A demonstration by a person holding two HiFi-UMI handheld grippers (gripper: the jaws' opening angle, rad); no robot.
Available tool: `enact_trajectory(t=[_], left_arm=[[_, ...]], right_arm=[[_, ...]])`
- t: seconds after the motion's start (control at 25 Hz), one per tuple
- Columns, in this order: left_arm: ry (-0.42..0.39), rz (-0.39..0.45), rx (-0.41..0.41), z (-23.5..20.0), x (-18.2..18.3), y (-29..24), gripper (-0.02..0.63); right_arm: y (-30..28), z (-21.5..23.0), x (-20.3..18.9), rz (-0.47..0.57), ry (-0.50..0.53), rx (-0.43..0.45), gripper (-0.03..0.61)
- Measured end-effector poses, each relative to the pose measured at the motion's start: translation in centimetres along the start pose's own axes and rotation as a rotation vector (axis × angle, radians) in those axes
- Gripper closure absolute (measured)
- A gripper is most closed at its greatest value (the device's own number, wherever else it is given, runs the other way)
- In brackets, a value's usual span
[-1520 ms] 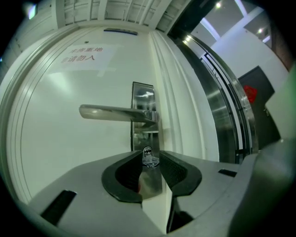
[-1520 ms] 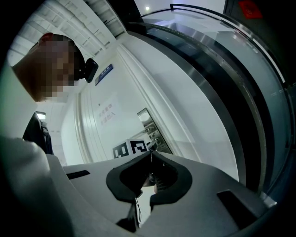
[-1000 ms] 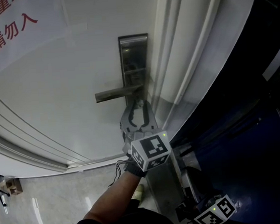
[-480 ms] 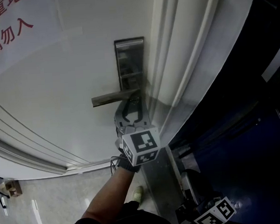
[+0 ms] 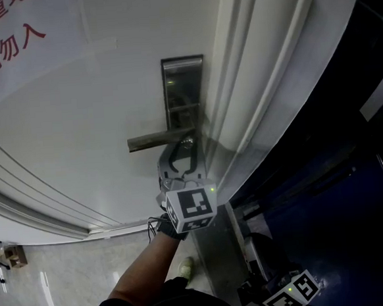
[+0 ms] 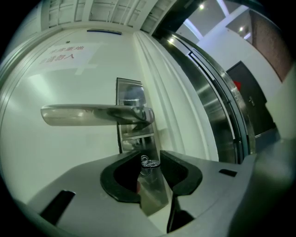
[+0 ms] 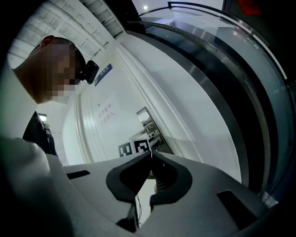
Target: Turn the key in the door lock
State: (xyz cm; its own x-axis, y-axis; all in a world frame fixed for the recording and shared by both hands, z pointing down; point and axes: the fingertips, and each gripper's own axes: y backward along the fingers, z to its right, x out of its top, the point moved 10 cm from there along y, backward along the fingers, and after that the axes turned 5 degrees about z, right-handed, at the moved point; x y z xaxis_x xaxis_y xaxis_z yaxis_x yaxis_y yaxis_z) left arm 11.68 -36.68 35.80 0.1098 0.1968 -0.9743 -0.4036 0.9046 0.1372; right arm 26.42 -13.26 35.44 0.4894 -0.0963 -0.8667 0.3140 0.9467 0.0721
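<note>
While the left claw [image 6: 151,156] is spread around the key [image 6: 149,162] under the handle [image 6: 92,115], the right claw [image 7: 151,153] pressed together and idle, the key could be pinched off-centre and lost mid-turn.

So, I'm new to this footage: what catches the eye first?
The long brushed-metal lever handle on the white door, mid-frame in the head view. Just below it, the left gripper reaches in, a small silver key between its jaws. Red printed characters sit at the door's top left.
</note>
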Motion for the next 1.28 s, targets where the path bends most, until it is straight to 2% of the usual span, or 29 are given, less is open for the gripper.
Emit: enact_trajectory(t=[0.24,0.68,0.84,1.28], left_arm=[[0.073,0.013,-0.066,-0.9,-0.1,0.1,0.491],[0.110,0.043,-0.155,-1.7,-0.3,-0.1,0.472],[0.128,0.051,-0.166,-1.8,-0.3,0.7,0.457],[0.161,0.072,-0.158,-1.2,1.2,5.7,0.471]], right_arm=[[-0.1,-0.2,0.1,-0.004,0.007,0.002,0.563],[0.8,-1.1,0.2,0.002,0.016,0.005,0.562],[1.2,-1.6,0.3,0.011,0.017,0.025,0.561],[2.4,-2.5,0.4,0.020,0.015,0.050,0.562]])
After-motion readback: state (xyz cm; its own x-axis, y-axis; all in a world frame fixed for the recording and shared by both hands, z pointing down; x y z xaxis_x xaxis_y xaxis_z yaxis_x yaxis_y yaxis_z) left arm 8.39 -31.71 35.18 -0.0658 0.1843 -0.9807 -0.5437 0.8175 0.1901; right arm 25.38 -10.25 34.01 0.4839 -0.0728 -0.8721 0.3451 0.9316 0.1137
